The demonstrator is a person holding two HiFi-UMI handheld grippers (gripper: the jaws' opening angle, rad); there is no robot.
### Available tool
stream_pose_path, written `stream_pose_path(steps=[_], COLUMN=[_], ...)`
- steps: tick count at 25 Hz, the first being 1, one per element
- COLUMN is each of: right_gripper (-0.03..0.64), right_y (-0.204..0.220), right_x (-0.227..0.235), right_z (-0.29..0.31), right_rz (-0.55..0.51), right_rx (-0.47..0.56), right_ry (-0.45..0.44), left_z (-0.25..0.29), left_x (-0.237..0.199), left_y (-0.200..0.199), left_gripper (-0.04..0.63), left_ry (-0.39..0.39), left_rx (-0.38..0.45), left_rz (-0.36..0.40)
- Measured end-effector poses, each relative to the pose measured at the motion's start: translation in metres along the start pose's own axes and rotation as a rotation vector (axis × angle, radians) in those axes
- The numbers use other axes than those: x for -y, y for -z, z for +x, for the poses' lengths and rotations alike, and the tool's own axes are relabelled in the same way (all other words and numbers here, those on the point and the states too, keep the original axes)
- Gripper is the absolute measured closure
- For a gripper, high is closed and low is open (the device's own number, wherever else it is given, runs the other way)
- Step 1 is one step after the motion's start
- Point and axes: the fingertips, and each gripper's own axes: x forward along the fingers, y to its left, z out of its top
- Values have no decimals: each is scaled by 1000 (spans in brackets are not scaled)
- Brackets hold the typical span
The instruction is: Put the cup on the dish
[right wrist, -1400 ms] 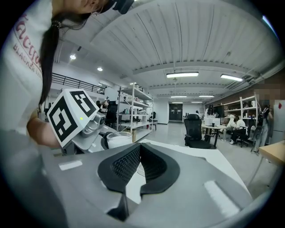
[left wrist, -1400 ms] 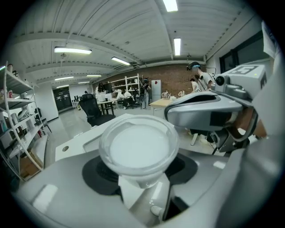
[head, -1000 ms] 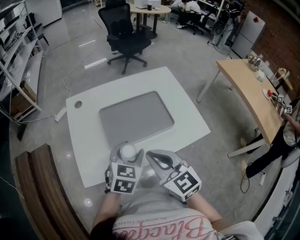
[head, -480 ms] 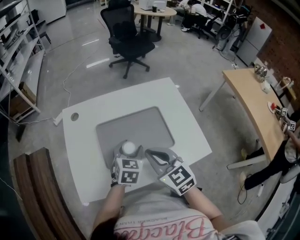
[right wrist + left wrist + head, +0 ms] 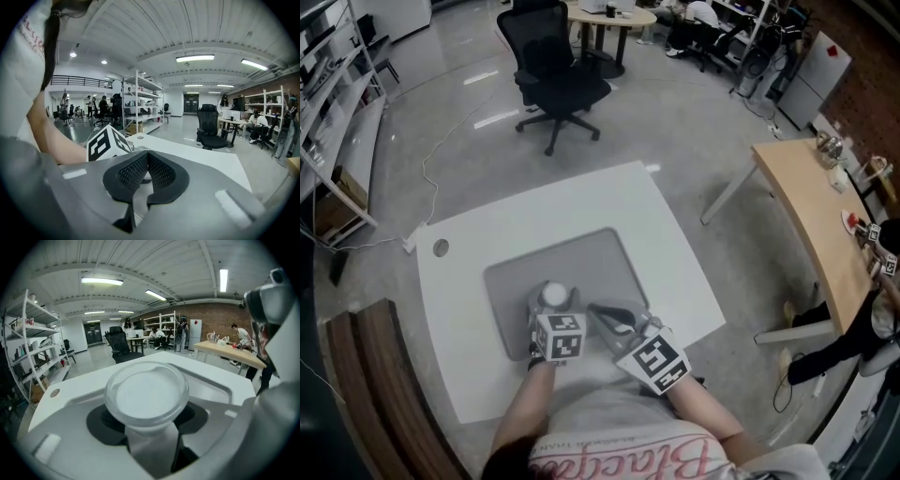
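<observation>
The left gripper (image 5: pixel 553 306) grips the cup (image 5: pixel 555 294) upright, its axis vertical and wide rim up, over the mat's (image 5: pixel 592 265) near edge. The right gripper (image 5: pixel 614 320) is closed and empty.

One white bench (image 5: pixel 675 253) carries one grey mat (image 5: pixel 581 267) and has one round hole (image 5: pixel 441 247). There is one cup (image 5: pixel 554 294). Two grippers show, the left gripper (image 5: pixel 554 302) and the right gripper (image 5: pixel 602 309), each with one marker cube (image 5: pixel 560 337). On the floor stand one black office chair (image 5: pixel 555 80), one wooden table (image 5: pixel 811 211) and one round table (image 5: pixel 602 17).
</observation>
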Motion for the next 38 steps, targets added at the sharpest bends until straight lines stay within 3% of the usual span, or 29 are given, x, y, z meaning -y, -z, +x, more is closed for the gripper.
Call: stream_pose_path(steps=[10,21,27,35,38], right_gripper=[614,614,614,615,615], right_y=[7,9,4,-2,-7], right_x=[12,10,9,8,6], right_z=[4,4,2,1,-2], right_rz=[48,52,27,-8,-15], right_rx=[-21,-20,-8,12,33], right_ry=[7,11,25,68,90], left_z=[18,25,24,-16,-37], left_x=[5,8,10,10,6], left_y=[23,23,23,4,-4], left_gripper=[344,342,207,164,162], left_ry=[3,33,99,190,186], left_rx=[-95,-108,-112,-85,-42], left_rz=[13,25,24,-58,-55])
